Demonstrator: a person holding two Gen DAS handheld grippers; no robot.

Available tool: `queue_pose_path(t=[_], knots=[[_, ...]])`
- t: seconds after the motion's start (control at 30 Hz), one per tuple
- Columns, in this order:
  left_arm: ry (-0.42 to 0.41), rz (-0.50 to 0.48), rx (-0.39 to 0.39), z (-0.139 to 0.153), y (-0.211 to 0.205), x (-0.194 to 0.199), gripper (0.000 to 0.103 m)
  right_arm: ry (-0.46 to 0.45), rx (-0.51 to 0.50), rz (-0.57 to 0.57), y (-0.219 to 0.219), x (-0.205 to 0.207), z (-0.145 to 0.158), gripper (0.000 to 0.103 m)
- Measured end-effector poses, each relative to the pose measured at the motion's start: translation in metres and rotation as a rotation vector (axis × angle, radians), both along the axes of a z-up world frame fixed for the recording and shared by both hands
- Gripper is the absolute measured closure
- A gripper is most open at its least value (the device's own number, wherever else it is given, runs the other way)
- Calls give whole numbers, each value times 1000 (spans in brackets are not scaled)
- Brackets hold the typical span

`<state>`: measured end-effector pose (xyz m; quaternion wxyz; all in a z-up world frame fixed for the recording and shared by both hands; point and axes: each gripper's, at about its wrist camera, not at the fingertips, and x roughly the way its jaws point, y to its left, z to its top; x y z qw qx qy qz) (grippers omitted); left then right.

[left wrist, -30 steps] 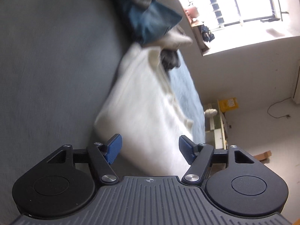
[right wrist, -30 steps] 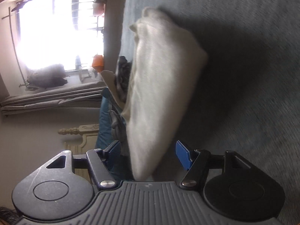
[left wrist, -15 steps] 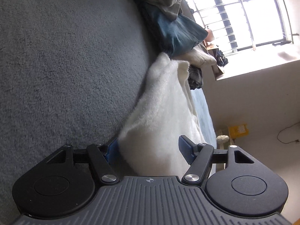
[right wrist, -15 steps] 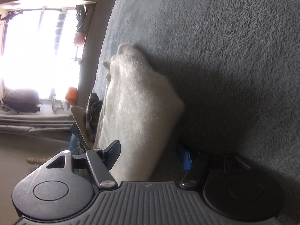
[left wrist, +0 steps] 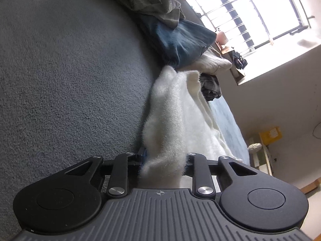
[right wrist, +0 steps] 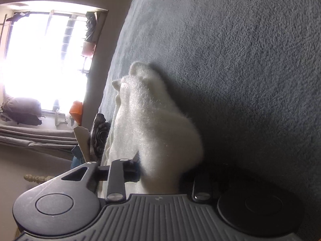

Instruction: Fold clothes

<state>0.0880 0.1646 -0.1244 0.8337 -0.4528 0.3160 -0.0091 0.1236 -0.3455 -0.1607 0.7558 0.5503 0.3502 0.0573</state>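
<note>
A: Biggest thing first: grey fleece blanket, filling most of both views, the working surface. At its far edge, by the bright window, a heap of unfolded clothes: olive on top, blue denim under it, something dark and checked at the end.

B: And the piece in hand?

A: White fuzzy garment, lying on the grey fleece blanket in a long bunched strip, its far end just beside the heap of unfolded clothes. Seen from the other side it humps up off the surface and casts a shadow.

B: Tools?

A: Left gripper: jaws closing, a corner of the white fuzzy garment bunched between them, fibres pressed at both pads. Right gripper: the same, closing on another edge, cloth filling the gap. Its far finger is in shadow, contact there hard to read.

B: So which step?

A: My reading: the grab at the start of a fold, one hold per hand. No fold laid yet.

B: Next move wants what?

A: Likely a firm pinch from both, then an even lift so the cloth hangs flat, clear of the heap, before the edge is carried over. The pile is slippery-looking; a shallow bite could slide off.
</note>
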Motion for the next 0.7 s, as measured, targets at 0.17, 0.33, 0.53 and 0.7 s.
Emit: queue_pose_path(t=[0.17,0.33,0.53,0.7], knots=[[-41,-31,38,24,-2,-15,83,-75,-54,23,0,-15,22,90],[-48,-108,83,41,1,-57,83,-86,-38,56,-4,-51,37,91],[34,-263,106,46,21,-143,83,0,-2,164,-18,-143,35,91],[150,-331,105,26,35,-188,78,111,31,240,-26,-196,21,87]])
